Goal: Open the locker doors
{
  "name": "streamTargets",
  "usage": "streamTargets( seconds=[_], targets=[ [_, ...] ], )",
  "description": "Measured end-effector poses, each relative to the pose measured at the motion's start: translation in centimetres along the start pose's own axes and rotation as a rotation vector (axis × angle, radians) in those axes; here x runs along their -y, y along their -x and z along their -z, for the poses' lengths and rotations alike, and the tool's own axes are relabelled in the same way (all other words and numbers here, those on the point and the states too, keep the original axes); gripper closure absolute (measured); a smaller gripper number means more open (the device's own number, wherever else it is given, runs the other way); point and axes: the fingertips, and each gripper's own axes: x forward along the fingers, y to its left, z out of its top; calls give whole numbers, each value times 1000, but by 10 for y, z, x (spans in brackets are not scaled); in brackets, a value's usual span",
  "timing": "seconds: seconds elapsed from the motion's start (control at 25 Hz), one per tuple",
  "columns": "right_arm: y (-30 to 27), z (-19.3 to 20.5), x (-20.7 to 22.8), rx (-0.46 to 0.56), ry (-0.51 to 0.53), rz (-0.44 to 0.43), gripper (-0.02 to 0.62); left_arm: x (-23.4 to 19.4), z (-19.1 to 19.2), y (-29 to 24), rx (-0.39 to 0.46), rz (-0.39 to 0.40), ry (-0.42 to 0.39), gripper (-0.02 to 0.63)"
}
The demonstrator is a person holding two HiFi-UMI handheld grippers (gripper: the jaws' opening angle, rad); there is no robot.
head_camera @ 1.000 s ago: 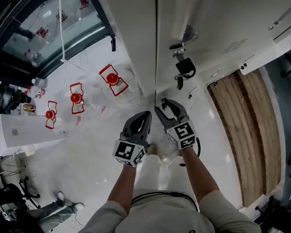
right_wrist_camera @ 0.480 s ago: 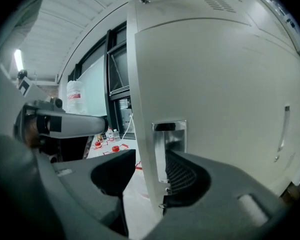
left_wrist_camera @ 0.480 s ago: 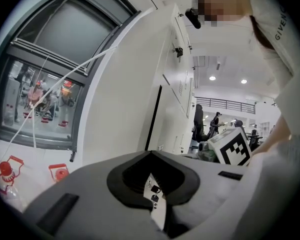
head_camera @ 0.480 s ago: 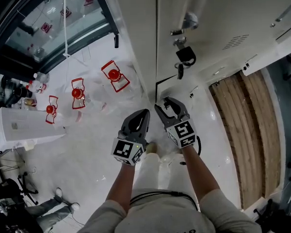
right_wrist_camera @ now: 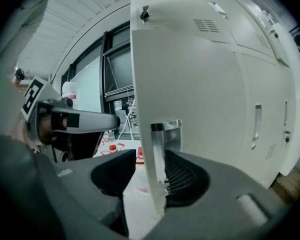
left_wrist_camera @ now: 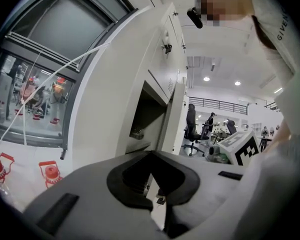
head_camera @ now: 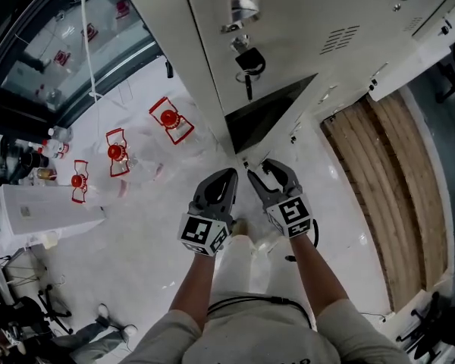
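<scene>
The pale grey locker door [head_camera: 288,59] stands ajar, with a dark wedge of locker interior [head_camera: 262,120] showing below it. A black padlock [head_camera: 250,59] hangs from the latch. My right gripper [head_camera: 258,174] is at the door's lower edge. In the right gripper view its jaws [right_wrist_camera: 145,174] straddle the door edge [right_wrist_camera: 190,84] at the metal recessed handle [right_wrist_camera: 165,134]; the right pad rests against it and a gap shows on the left side. My left gripper [head_camera: 226,179] hangs beside it, shut and holding nothing. From the left gripper [left_wrist_camera: 151,154] I see the open compartment [left_wrist_camera: 145,114].
Red-marked items [head_camera: 167,120] lie on the white floor to the left, near a white box [head_camera: 45,207] and a dark-framed window [head_camera: 68,44]. A wooden floor strip [head_camera: 387,188] runs along the right. More shut locker doors [right_wrist_camera: 260,84] continue to the right.
The locker door has swung outward, baring a dark gap that was only a thin line before. Both grippers keep their places near the door's lower edge.
</scene>
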Motion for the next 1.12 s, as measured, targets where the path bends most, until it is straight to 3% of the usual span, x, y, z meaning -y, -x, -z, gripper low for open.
streamTargets(
  seconds=[0.4,0.88,1.12],
  targets=[
    [44,16,17,15,-26,144,451,21,2,-7,-15,41,-12,607],
    [82,29,40,65,14,115,453,38,17,-17,-26,-22,-20,607],
    [121,40,61,59,-18,110,460,59,27,-15,-34,-69,-12,607]
  ],
)
